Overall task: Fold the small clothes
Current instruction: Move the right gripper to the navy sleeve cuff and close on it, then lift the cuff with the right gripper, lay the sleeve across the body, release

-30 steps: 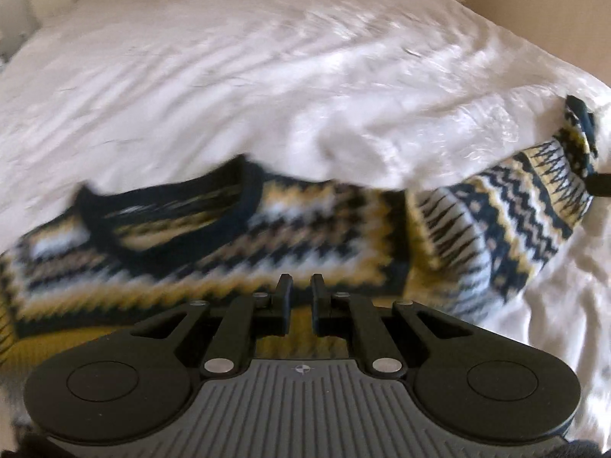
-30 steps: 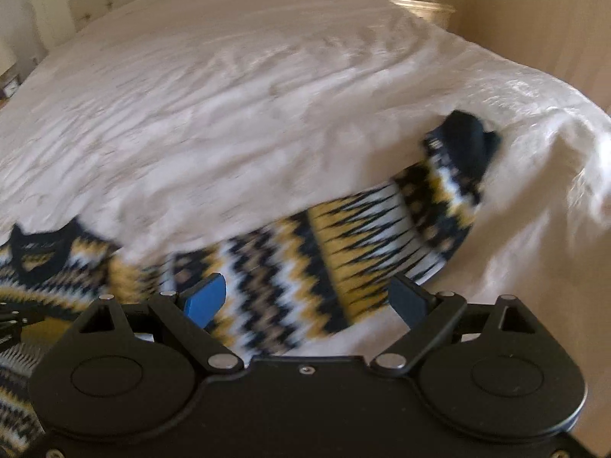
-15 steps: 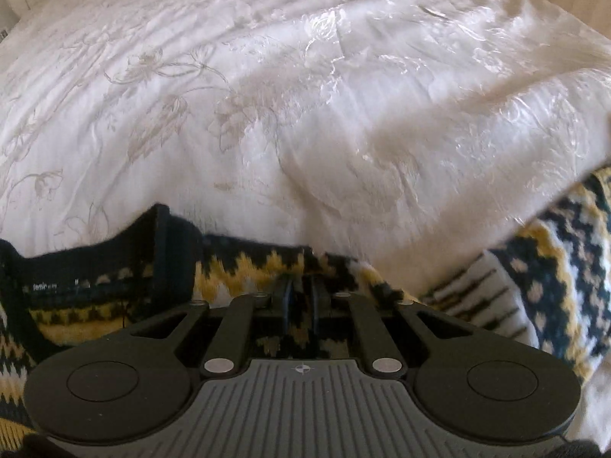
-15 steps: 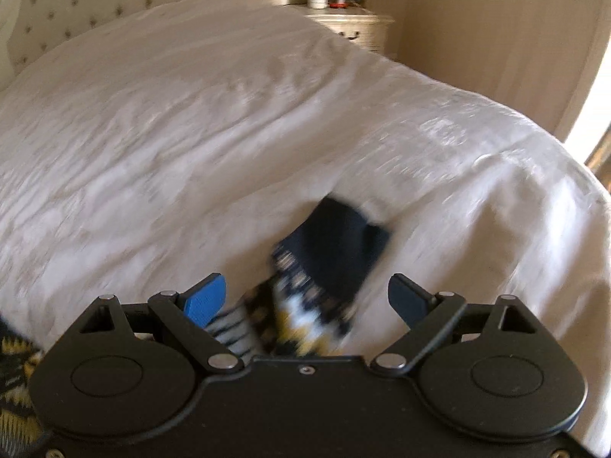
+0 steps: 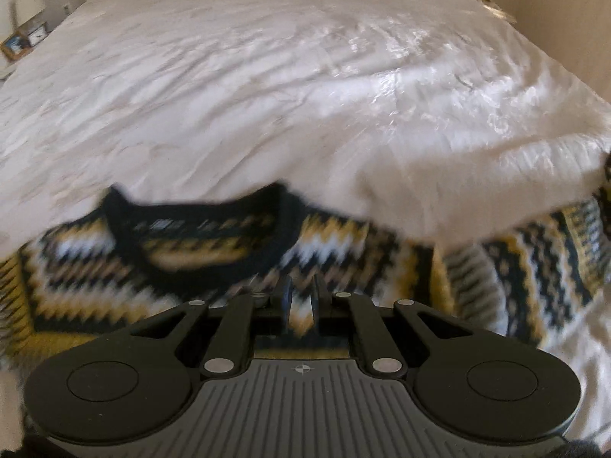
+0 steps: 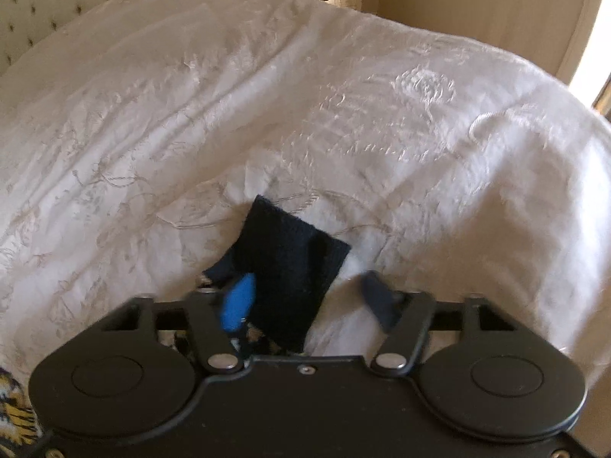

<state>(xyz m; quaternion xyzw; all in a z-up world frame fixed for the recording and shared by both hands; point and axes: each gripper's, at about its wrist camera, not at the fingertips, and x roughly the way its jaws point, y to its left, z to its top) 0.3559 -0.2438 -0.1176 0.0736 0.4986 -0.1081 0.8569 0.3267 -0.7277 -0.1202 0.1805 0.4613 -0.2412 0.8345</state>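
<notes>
Sweater [image 5: 236, 267] (small zigzag knit, navy, yellow and white) is lying spread out on the white bedspread [image 5: 305, 95] near the front edge of the bed, neck opening facing away from the left camera. The left gripper [image 5: 300, 297] is sitting closed tight right over the chest area just below the collar, and it's looking like a bit of knit is pinched in there, though the blur is making that hard to call. The right gripper [image 6: 305, 294] is closing in around the navy sleeve cuff [image 6: 290, 263], with the cuff sitting between the jaws but the far pad not touching yet.

What I'd be worrying about: the blue pad [image 6: 238, 299] is catching only the cuff's edge, so the sleeve could be slipping out, or bedspread could be getting grabbed along with it. Plenty of bare bed beyond for folding onto; the drop-off is lying off to the right.
</notes>
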